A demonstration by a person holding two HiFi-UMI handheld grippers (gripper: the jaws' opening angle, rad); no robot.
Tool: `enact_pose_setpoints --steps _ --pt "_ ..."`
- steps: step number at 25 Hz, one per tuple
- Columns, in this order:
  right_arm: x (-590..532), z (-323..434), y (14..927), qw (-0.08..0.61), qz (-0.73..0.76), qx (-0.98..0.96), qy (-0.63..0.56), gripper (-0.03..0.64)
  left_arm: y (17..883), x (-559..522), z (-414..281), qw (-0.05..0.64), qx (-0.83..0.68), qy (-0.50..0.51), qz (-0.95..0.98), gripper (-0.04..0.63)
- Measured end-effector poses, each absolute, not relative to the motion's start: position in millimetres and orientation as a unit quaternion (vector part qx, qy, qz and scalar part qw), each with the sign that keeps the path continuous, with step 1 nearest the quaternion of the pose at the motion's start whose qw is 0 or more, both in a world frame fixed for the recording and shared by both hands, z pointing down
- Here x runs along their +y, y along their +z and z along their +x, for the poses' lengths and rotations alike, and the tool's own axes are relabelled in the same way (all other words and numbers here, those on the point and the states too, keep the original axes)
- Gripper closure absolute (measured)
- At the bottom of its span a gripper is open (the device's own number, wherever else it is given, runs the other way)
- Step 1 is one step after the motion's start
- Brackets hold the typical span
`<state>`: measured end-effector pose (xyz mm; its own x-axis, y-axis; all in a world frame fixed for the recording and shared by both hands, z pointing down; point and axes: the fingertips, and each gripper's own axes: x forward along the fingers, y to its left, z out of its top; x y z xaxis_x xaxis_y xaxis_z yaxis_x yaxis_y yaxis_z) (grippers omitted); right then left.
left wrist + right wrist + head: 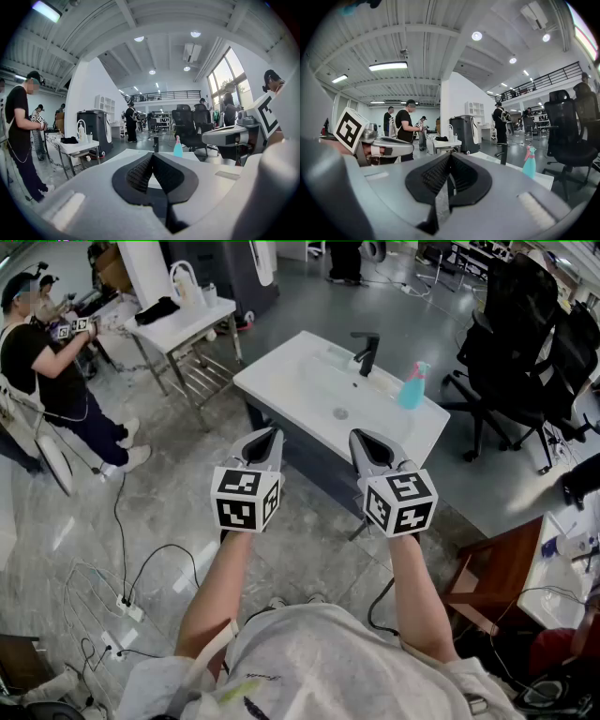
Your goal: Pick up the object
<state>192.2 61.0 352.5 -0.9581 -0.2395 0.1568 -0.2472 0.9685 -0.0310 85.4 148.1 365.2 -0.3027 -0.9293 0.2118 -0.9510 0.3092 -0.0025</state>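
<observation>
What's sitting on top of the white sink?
On the white sink stand a black tap at the back rim and a blue spray bottle near its right end. The basin shows only its drain. The right gripper covers part of the near rim.

I'm seeing a white counter (277, 377) with a sunk basin, and a black tap (367, 352) is rising at its far edge. Black office chairs (525, 343) are sitting to its right. At far left a person (42, 362) in a black shirt is standing near a white table (183, 322), and cables (141, 568) are trailing across the grey floor (309, 512).
</observation>
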Motion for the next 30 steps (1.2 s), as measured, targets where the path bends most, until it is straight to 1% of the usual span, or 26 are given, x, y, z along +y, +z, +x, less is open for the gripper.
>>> enact_pose_setpoints --steps 12,14,17,20,22,30 --pt "40.3 216.2 352.0 0.062 0.117 -0.990 0.040 0.614 362.4 123.4 103.3 0.083 -0.808 0.059 0.580 0.591" --pt "38.7 218.5 353.9 0.063 0.114 -0.991 0.041 0.614 363.4 120.4 104.3 0.086 -0.809 0.058 0.579 0.569" --pt "35.3 222.5 355.0 0.064 0.114 -0.990 0.044 0.614 362.8 116.0 105.3 0.086 -0.809 0.058 0.579 0.565" --pt "30.5 224.9 355.5 0.064 0.117 -0.990 0.046 0.614 363.3 110.1 105.6 0.087 -0.805 0.063 0.584 0.536" --pt "27.9 224.4 357.7 0.064 0.118 -0.990 0.046 0.614 364.1 107.3 103.2 0.085 -0.805 0.065 0.584 0.532" --pt "11.1 207.1 364.5 0.068 0.121 -0.989 0.046 0.614 366.1 92.1 82.0 0.083 -0.805 0.057 0.585 0.477"
